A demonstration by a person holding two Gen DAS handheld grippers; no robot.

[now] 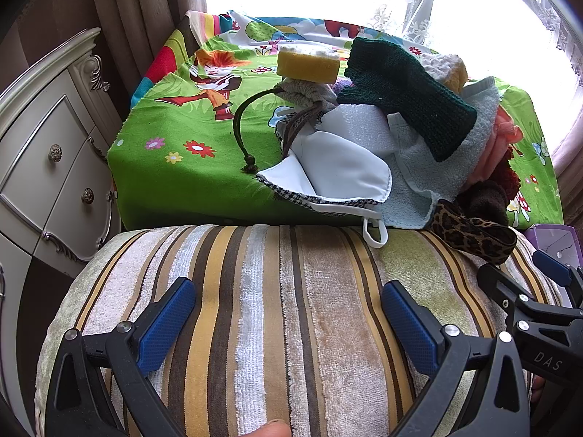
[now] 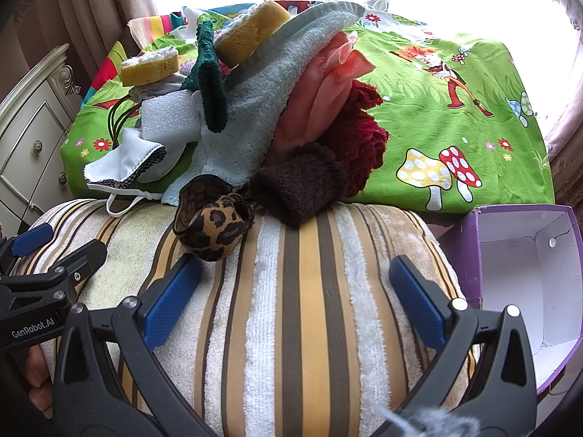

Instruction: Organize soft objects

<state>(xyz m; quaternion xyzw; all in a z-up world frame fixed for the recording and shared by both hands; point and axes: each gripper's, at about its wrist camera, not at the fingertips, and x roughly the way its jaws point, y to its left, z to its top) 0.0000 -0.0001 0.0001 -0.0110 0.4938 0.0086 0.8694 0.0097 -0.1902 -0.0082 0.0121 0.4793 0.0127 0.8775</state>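
Centrally, a heap of soft objects (image 2: 262, 109) lies on the green cartoon-print cloth (image 2: 455, 116): two yellow sponges, a pale blue towel (image 2: 255, 109), dark green knit (image 1: 404, 91), face mask (image 1: 339, 171). A leopard-print band (image 2: 215, 225) spills onto the striped cushion (image 2: 298, 309). Both the left gripper (image 1: 288, 324) and right gripper (image 2: 295, 298) hover wide, empty, above the cushion. A purple box (image 2: 470, 240) sits right.

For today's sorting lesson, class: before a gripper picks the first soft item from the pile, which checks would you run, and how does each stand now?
1. Left gripper open, nothing held: ok.
2. Right gripper open, nothing held: ok.
3. Leopard-print fabric band nearest, unburied: ok.
4. Purple cardboard box open, interior bare: ok.
5. Yellow sponge perched atop pale blue towel, may tumble: not ok.
6. Items under the pile: cannot tell.
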